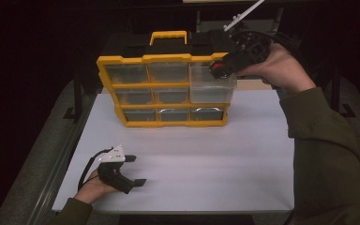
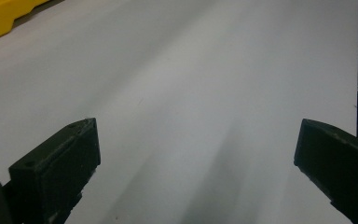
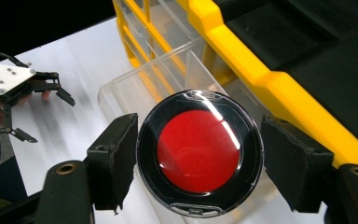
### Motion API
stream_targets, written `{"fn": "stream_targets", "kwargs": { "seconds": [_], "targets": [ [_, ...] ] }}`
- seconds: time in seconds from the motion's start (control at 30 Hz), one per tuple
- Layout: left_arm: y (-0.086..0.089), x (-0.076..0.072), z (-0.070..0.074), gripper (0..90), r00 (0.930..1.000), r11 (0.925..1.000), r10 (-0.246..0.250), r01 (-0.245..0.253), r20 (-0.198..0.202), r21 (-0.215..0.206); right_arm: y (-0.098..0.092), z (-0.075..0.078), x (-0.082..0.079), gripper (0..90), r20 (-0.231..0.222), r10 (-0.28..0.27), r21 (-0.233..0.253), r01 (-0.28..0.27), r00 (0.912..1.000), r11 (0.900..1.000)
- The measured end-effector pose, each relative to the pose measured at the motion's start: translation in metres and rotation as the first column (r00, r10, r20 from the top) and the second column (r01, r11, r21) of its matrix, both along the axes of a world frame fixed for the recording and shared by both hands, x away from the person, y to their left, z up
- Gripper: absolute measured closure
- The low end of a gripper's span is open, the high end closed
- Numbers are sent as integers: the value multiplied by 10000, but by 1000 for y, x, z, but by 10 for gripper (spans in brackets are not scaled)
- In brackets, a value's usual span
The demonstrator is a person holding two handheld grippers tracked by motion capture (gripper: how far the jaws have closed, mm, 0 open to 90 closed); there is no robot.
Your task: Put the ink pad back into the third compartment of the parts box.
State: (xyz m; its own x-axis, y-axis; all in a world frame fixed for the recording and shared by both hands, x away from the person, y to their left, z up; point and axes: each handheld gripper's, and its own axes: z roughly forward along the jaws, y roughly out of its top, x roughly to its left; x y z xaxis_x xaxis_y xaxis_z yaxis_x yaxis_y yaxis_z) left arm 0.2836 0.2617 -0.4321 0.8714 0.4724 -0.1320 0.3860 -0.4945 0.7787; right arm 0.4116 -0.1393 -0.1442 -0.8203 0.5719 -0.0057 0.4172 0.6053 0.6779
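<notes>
A yellow organiser (image 1: 122, 60) with several clear drawers stands at the back of the white table (image 1: 215, 159). Its top right drawer (image 1: 213, 89) is pulled out and open. My right gripper (image 1: 219, 70) is shut on a round black case with a red centre (image 3: 199, 151), holding it just above that drawer (image 3: 135, 88). The case (image 1: 216, 71) shows as a small red spot in the high view. My left gripper (image 1: 136, 170) rests open near the table's front left corner, nothing between its jaws (image 2: 196, 140). It also appears far off in the right gripper view (image 3: 46, 116).
The organiser has a yellow carry handle (image 1: 168, 36) on its black top. A white rod (image 1: 243, 15) slants up behind the right hand. Dark metal frame rails (image 1: 77, 93) flank the table. Bare white tabletop lies between the organiser and the front edge.
</notes>
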Motion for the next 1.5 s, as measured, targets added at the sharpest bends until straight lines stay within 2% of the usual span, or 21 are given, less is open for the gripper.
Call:
{"fn": "stream_targets", "kwargs": {
  "seconds": [0.2, 0.23, 0.33, 0.53, 0.63, 0.8, 0.97, 1.2, 1.3, 1.5],
  "targets": [
    [0, -1, 0, 0, 10000, 10000, -34, 34, -14, 6, 9, -10, 9, 265, -162, 31, 151, -29, 9999, 9999],
    [0, -1, 0, 0, 10000, 10000, -59, 59, -13, 31, 8, -11, 9, 227, -19, -82, 187, 82, 10000, 9998],
    [0, -1, 0, 0, 10000, 10000, -66, 66, -5, 49, 6, -11, 7, 216, 39, -184, 279, 183, 9998, 9994],
    [0, -1, 0, 0, 10000, 10000, -48, 48, -2, 58, -11, -9, -2, 199, 165, -340, 493, 332, 9993, 9982],
    [-1, -1, -1, 0, 10000, 10000, -62, 62, 0, 66, -24, -11, -10, 192, 289, -485, 522, 470, 9984, 9975],
    [-2, -2, -1, 0, 10000, 9999, -84, 84, -4, 94, -35, -15, -18, 187, 316, -638, 563, 620, 9975, 9965],
    [-1, -2, -1, 0, 10000, 10000, -56, 57, -8, 57, -45, -28, -27, 174, 306, -731, 642, 710, 9969, 9954],
    [-2, -1, -1, 0, 10000, 9999, -83, 83, -27, 60, -50, -42, -33, 157, 325, -793, 705, 768, 9963, 9945],
    [-2, -2, -1, 0, 9999, 9999, -128, 129, -38, 65, -52, -52, -38, 136, 482, -754, 788, 714, 9960, 9943],
    [-1, -2, -2, 0, 9999, 9999, -108, 108, -37, 28, -53, -68, -42, 131, 458, -859, 787, 821, 9953, 9935]
  ]
}}
